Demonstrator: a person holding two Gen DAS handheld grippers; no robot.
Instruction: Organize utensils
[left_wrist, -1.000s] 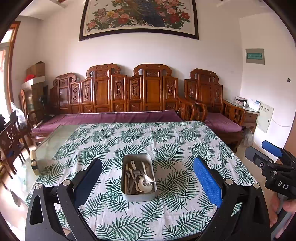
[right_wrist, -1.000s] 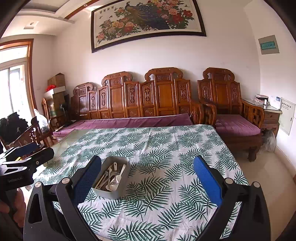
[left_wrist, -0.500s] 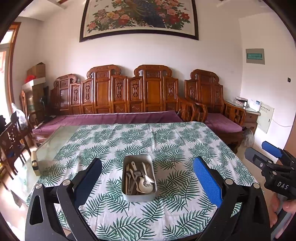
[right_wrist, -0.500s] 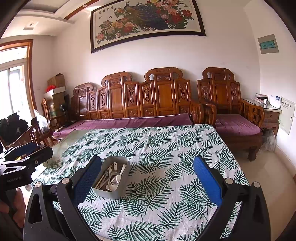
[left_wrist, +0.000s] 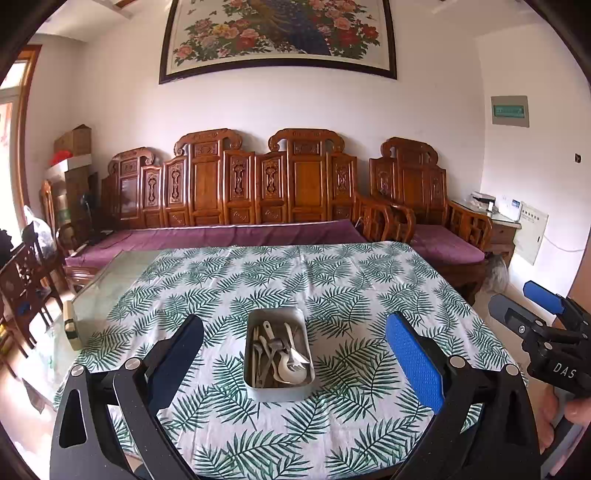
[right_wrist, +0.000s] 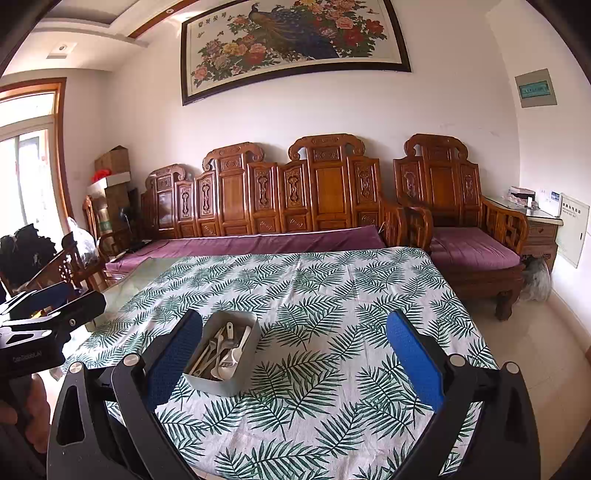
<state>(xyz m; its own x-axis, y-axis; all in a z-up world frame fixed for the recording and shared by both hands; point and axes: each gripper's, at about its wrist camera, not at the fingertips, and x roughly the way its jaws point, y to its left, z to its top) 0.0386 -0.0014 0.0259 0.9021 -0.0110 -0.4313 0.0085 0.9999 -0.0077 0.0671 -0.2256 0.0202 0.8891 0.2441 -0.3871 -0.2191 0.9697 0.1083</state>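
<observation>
Jaws of the left gripper (left_wrist: 293, 350) gape wide, empty, above the near bench edge; the right gripper (right_wrist: 293, 350) likewise. Beyond them the rectangular grey metal tray (left_wrist: 279, 389) sits mid-bench on the palm-leaf patterned cloth (left_wrist: 332, 280), holding jumbled white and steel utensils (left_wrist: 280, 352). Behind the tray, past the bench, stands a carved wooden sofa (left_wrist: 258, 184).

Room, white-walled. 1 long carved wooden bench (left_wrist: 236, 192) with purple cushion (left_wrist: 221, 236) along the far wall; 1 matching armchair (right_wrist: 458, 206) just beside it, right. Above: 1 framed peacock-and-peony painting (right_wrist: 295, 40). Right corner: side cabinet (right_wrist: 541, 229), grey wall panel (left_wrist: 509, 110). Left: stacked cardboard boxes (right_wrist: 110, 173), bright window (right_wrist: 26, 162), dark chairs (left_wrist: 22, 280). Foreground: table under leaf-print cloth (left_wrist: 295, 280). Pale tiled floor (right_wrist: 546, 332).
</observation>
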